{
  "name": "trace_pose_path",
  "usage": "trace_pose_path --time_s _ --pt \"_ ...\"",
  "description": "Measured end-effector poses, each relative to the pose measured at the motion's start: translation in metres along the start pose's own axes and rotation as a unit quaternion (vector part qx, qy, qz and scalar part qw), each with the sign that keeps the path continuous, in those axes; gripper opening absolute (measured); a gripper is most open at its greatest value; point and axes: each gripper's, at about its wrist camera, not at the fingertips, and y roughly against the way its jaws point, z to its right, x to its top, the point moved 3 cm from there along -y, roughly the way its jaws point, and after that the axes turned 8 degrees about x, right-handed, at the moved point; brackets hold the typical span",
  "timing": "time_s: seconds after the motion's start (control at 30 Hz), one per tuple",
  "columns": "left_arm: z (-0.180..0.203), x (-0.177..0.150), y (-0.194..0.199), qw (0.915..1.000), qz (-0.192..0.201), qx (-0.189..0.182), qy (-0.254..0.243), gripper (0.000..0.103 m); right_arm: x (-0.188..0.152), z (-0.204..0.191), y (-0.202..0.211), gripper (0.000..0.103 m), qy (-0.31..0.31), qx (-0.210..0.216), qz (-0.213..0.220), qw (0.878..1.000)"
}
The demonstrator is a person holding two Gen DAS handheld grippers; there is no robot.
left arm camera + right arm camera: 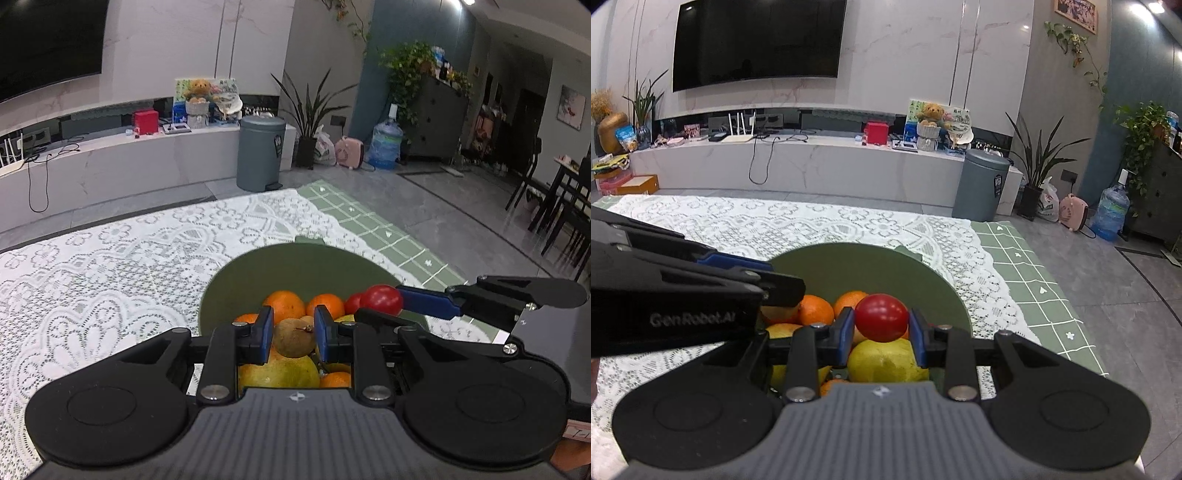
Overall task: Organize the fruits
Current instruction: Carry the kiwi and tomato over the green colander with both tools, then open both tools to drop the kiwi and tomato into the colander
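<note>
Nearest the lens in the left wrist view, the left claw [293, 334] pinches a brown fruit [294, 338], its stem end facing the camera. Low in the right wrist view, the right claw [881, 328] pinches a red tomato [881, 317], long axis level across the frame. Both hang over the green bowl [923, 273] of oranges [815, 309] on the lace-covered desk [775, 225].

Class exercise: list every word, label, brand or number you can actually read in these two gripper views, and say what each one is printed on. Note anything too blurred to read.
"GenRobot.AI": on the black side of the left gripper, seen in the right wrist view.
Label on the grey bin: too small to read.
Print on the water jug and on the boards behind the teddy bear: too blurred to read.
Nothing else is legible.
</note>
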Motion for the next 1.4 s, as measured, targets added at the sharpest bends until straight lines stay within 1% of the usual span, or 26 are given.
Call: trace_pose_path --time_s 0.37,0.5,0.77,0.8,0.97,1.13,1.17,1.2,1.27,1.4 --pt "0.0 -0.005 -0.024 0.9994 -0.033 0.004 -0.013 0.026 -0.008 0.009 -0.023 0.029 0.016 -0.002 -0.027 0.999" --pt "0.001 -0.005 -0.028 0.9993 -0.033 0.002 -0.019 0.026 -0.011 0.012 -0.029 0.029 0.017 -0.003 -0.037 0.999" --pt "0.005 -0.001 -0.038 0.9988 -0.035 0.006 -0.035 0.026 -0.011 0.013 -0.034 0.029 0.025 -0.002 -0.037 0.999" --pt "0.005 -0.001 -0.04 0.9987 -0.036 0.006 -0.036 0.028 -0.011 0.013 -0.035 0.029 0.026 -0.003 -0.038 0.999" --pt "0.003 -0.001 -0.05 0.9978 -0.052 0.023 -0.034 0.03 -0.011 0.011 -0.038 0.029 0.035 -0.006 -0.04 0.999" --pt "0.0 -0.003 -0.053 0.9976 -0.056 0.026 -0.03 0.031 -0.01 0.014 -0.041 0.029 0.037 -0.006 -0.045 0.998" --pt "-0.001 -0.003 -0.054 0.9974 -0.059 0.029 -0.03 0.032 -0.01 0.015 -0.042 0.029 0.035 -0.006 -0.046 0.998" --pt "-0.002 -0.003 -0.054 0.9974 -0.058 0.031 -0.029 0.036 -0.01 0.015 -0.042 0.029 0.034 -0.006 -0.046 0.998" --pt "-0.004 -0.003 -0.054 0.9978 -0.058 0.024 -0.021 0.037 -0.009 0.016 -0.044 0.03 0.034 -0.008 -0.047 0.998" --pt "-0.007 0.001 -0.049 0.9985 -0.046 0.027 -0.01 0.051 -0.005 0.017 -0.046 0.03 0.036 -0.017 -0.049 0.998"
